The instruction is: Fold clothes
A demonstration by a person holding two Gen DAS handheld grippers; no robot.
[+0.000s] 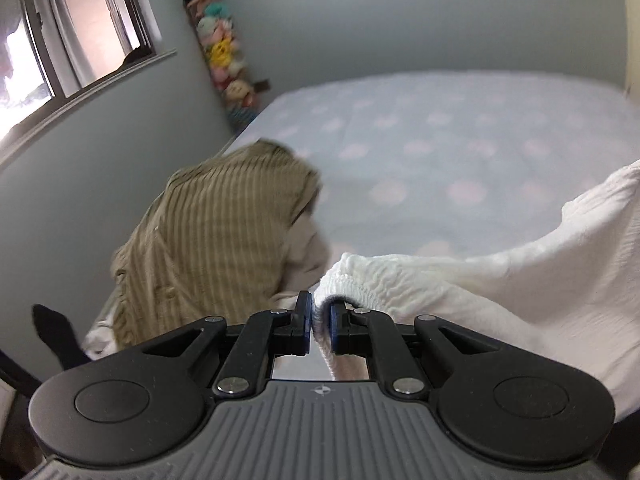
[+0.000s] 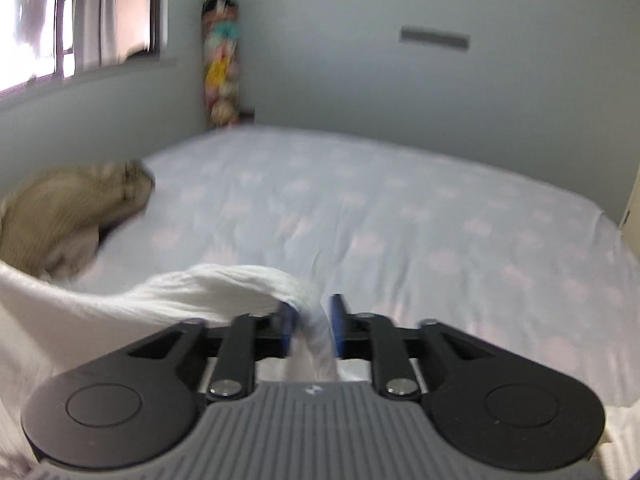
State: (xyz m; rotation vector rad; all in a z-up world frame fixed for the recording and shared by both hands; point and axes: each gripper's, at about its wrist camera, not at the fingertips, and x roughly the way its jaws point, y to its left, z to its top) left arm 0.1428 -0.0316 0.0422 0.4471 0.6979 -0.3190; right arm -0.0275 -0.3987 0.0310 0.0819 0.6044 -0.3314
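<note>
Now white garment (image 1: 460, 280) pinched in left claw (image 1: 320, 320) above bed (image 1: 440, 140).

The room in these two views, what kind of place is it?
Most likely a home bedroom: a bed with a patterned sheet, a tall column of stuffed toys in the corner, and a window.

From my feed it's a small bedroom: pale grey-blue painted walls (image 2: 360, 80), a big bed with a light blue sheet dotted with pink blobs (image 1: 440, 152), a dark-framed window (image 1: 72, 40) blown out with daylight on the left, and a tall corner stack of colourful plush toys (image 1: 220, 52).
</note>
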